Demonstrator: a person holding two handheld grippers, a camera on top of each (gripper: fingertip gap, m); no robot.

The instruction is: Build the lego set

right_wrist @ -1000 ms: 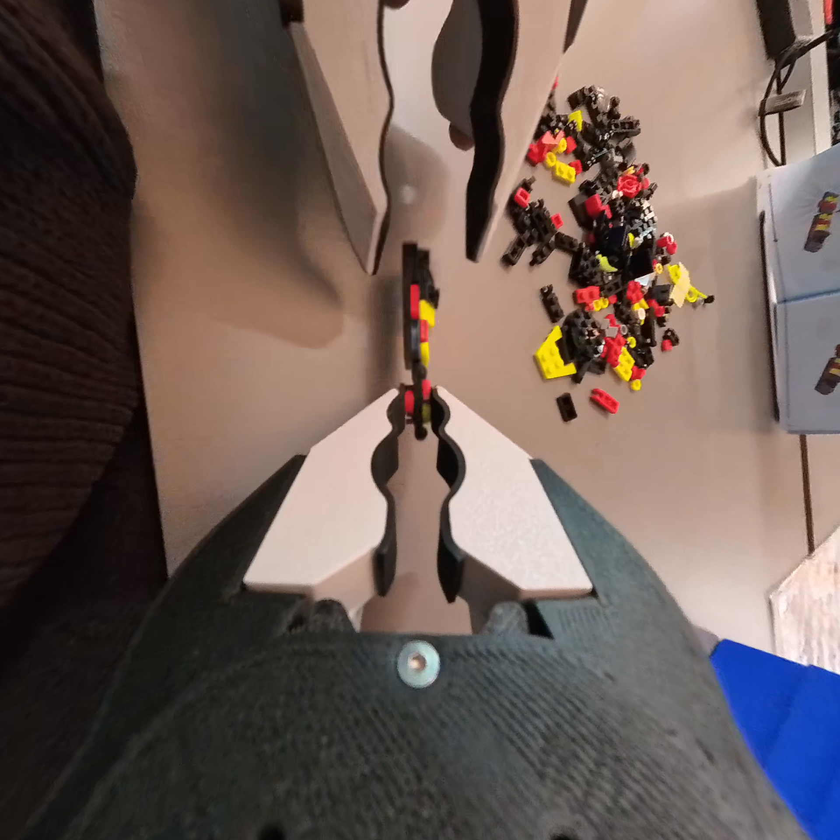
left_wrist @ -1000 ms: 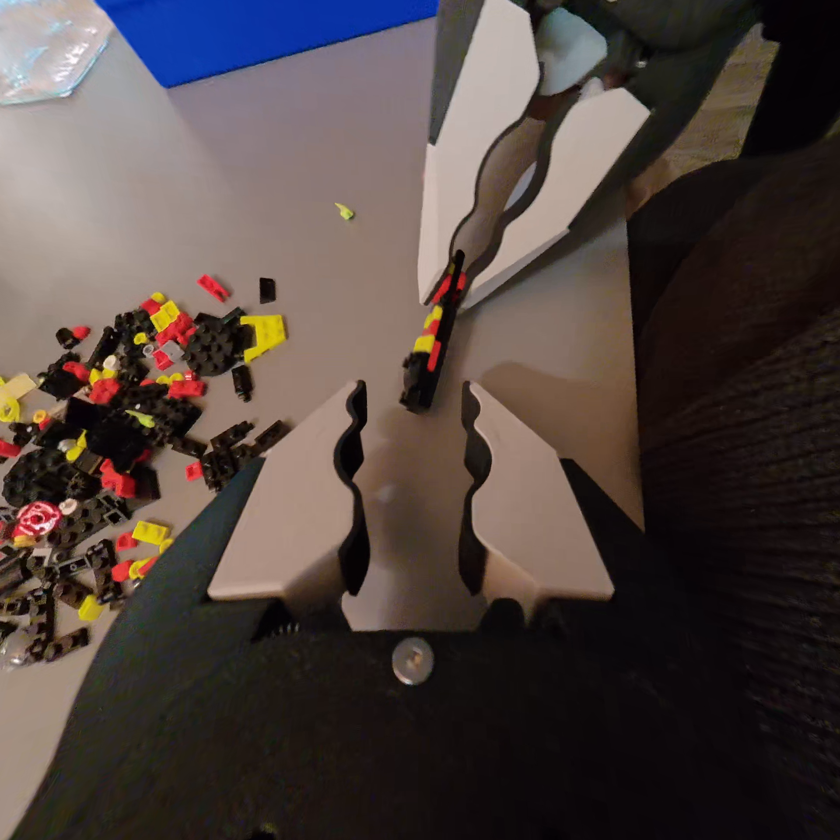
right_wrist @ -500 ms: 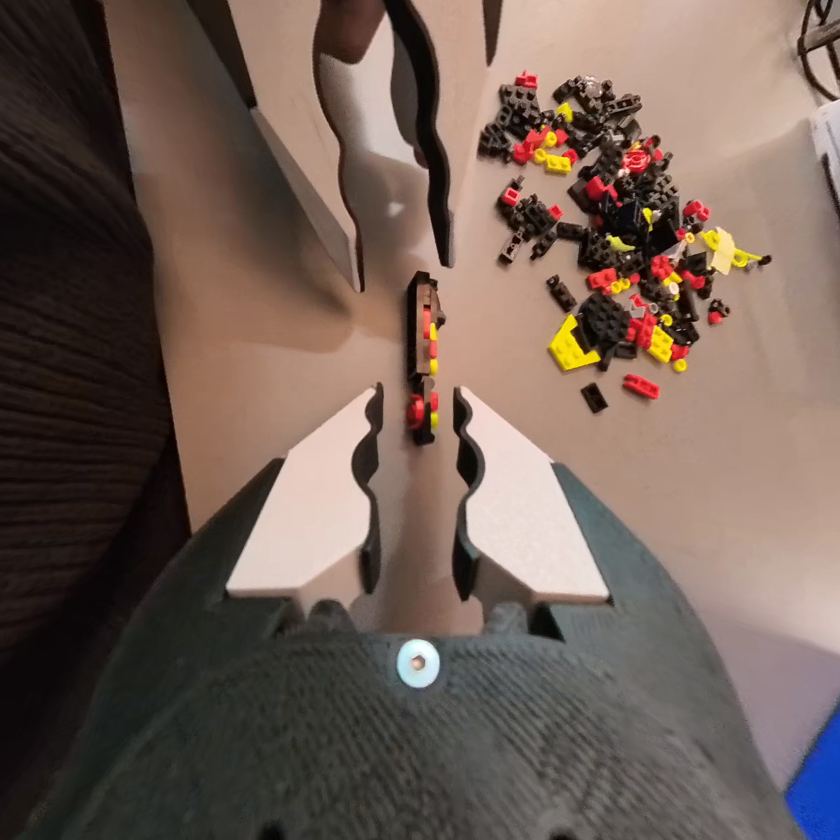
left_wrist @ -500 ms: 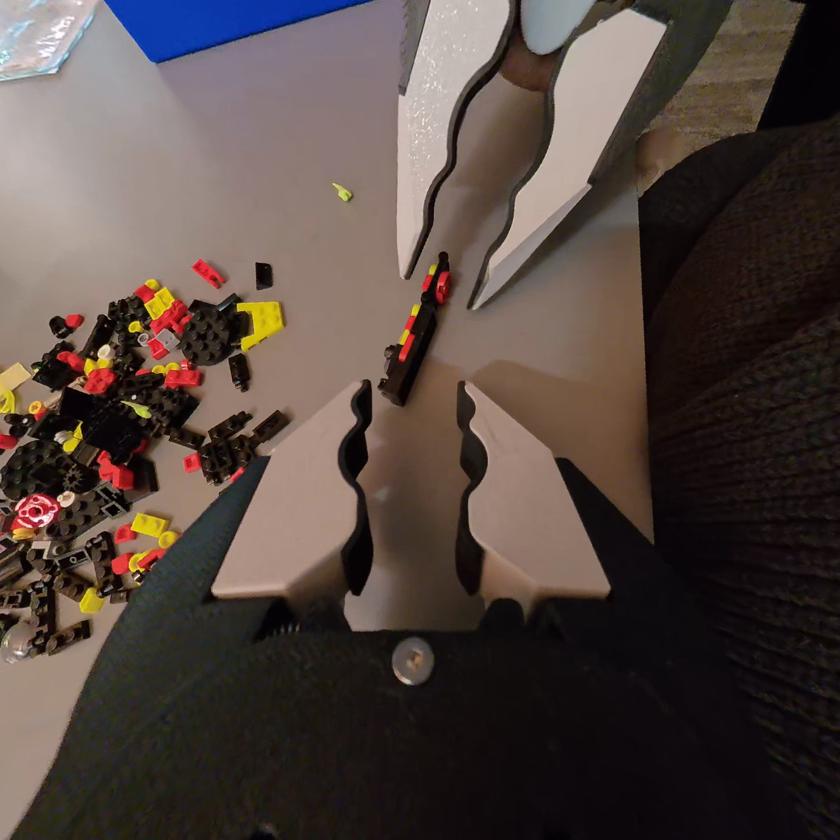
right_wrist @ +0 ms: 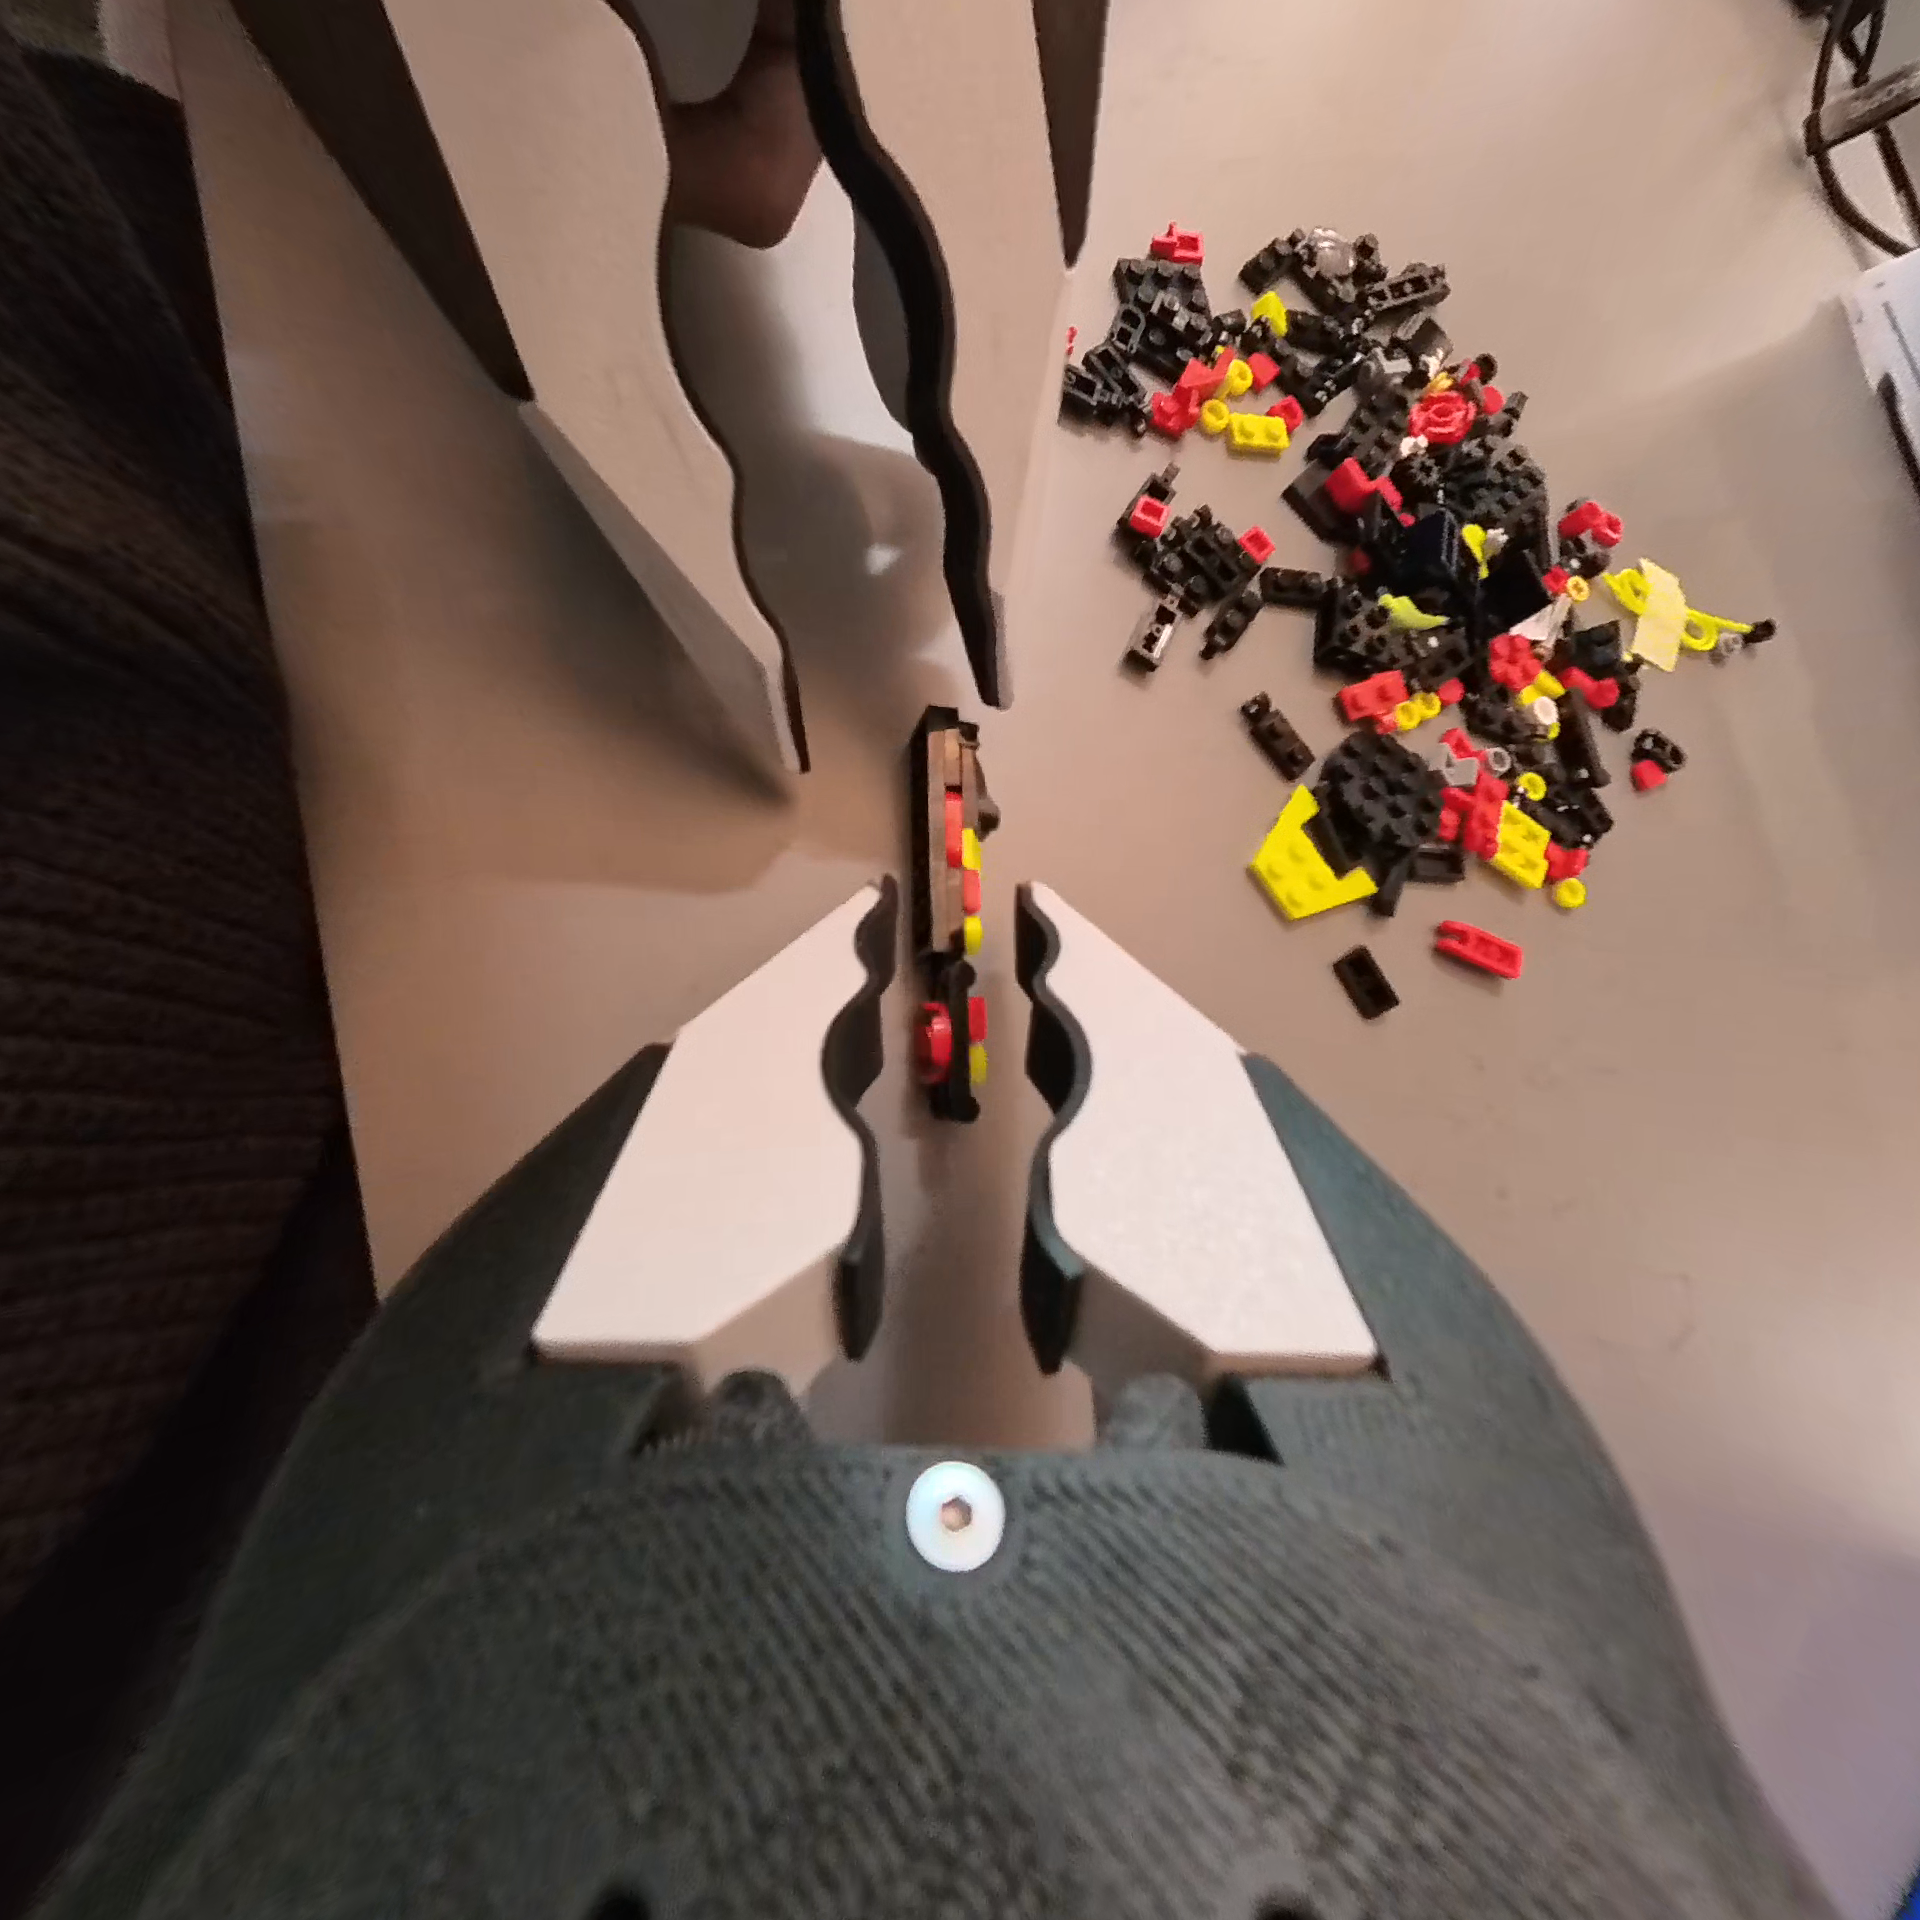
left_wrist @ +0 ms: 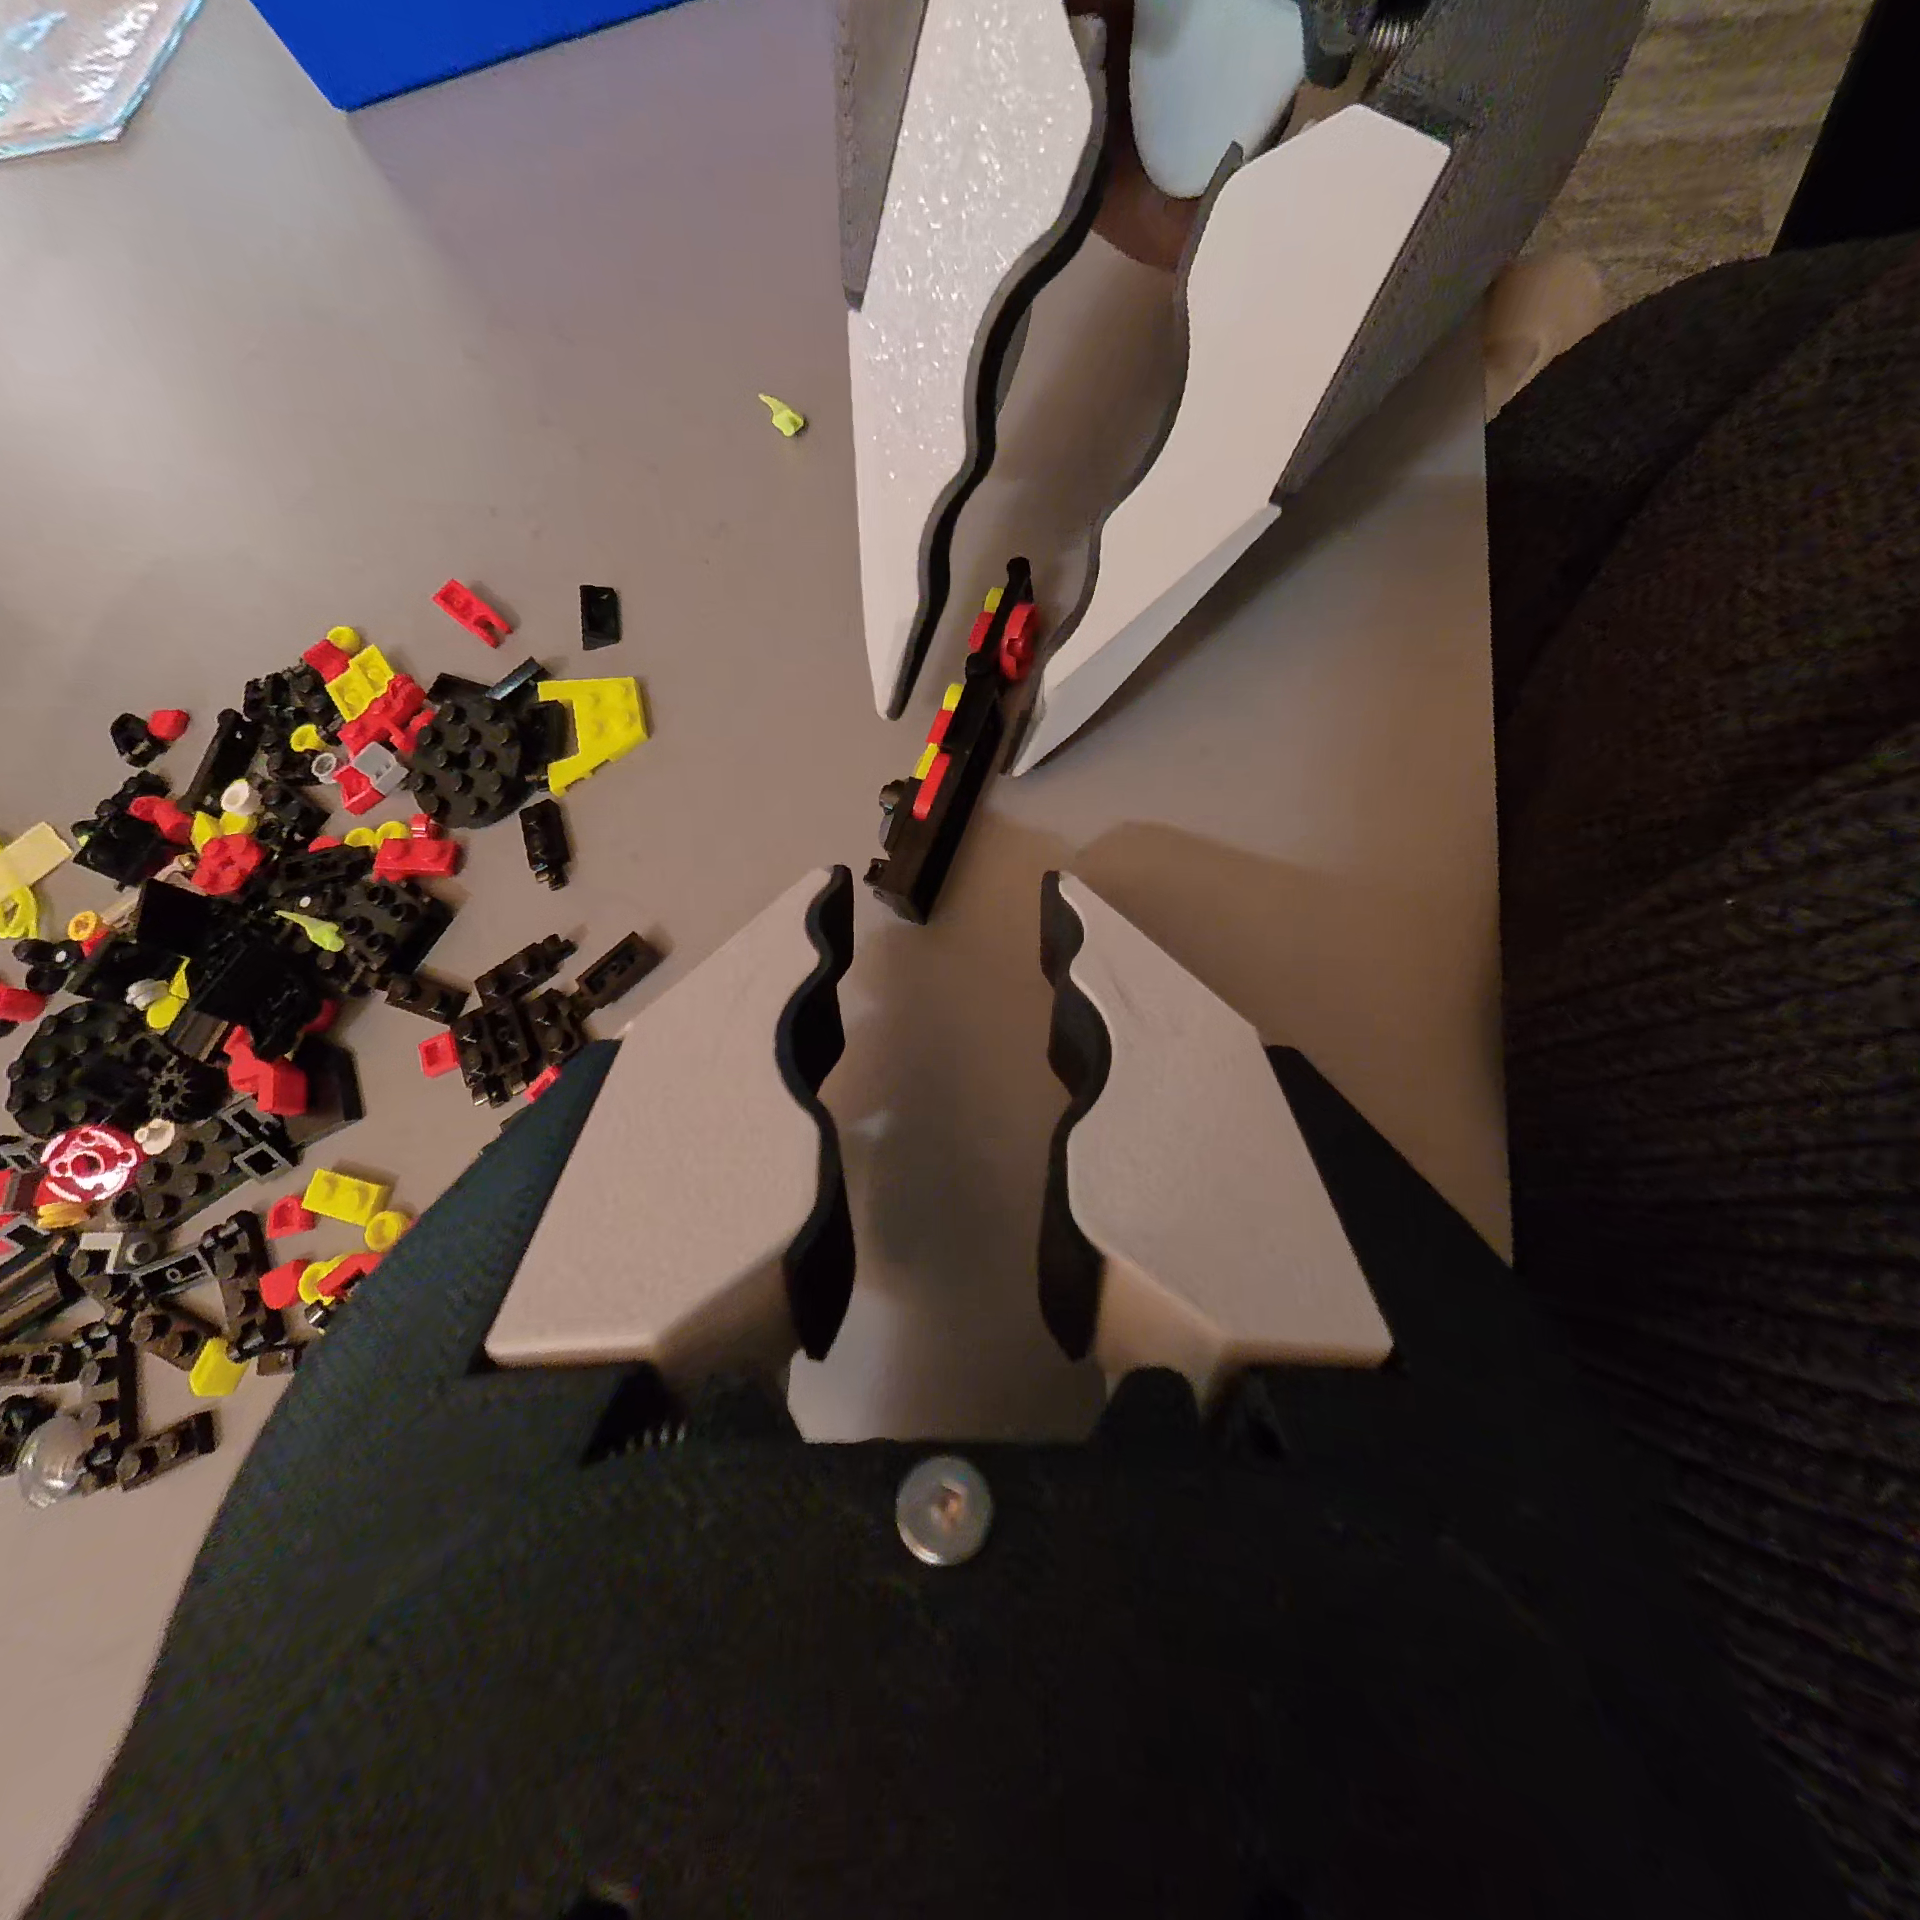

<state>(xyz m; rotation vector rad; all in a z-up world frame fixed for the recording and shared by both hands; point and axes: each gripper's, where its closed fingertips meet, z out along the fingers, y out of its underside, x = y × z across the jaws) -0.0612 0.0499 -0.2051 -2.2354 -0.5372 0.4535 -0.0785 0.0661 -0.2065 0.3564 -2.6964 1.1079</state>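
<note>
A long, thin black Lego assembly (left_wrist: 951,764) with red and yellow pieces rests on the grey table (left_wrist: 520,364). It also shows in the right wrist view (right_wrist: 940,831). My right gripper (right_wrist: 954,896) is open, its fingers on either side of the assembly's near end with gaps on both sides; it also shows from the left wrist view (left_wrist: 958,736). My left gripper (left_wrist: 945,883) is open and empty, its tips just short of the assembly's other end; it also shows in the right wrist view (right_wrist: 896,729).
A pile of loose black, red and yellow bricks (left_wrist: 260,935) lies beside the grippers, also in the right wrist view (right_wrist: 1403,582). A lime piece (left_wrist: 781,414), a blue box (left_wrist: 447,42) and a plastic bag (left_wrist: 62,83) lie farther off. Dark knit clothing (left_wrist: 1714,831) borders the table edge. Both grippers' tips are close together, under 4 cm apart. From the right gripper's tips to the lime piece (left_wrist: 781,414) is close to 11 centimeters.
A second ago my right gripper was shut on the assembly's end. It opened, let the assembly down onto the table, and has slid forward around its end. My left gripper stayed open.
</note>
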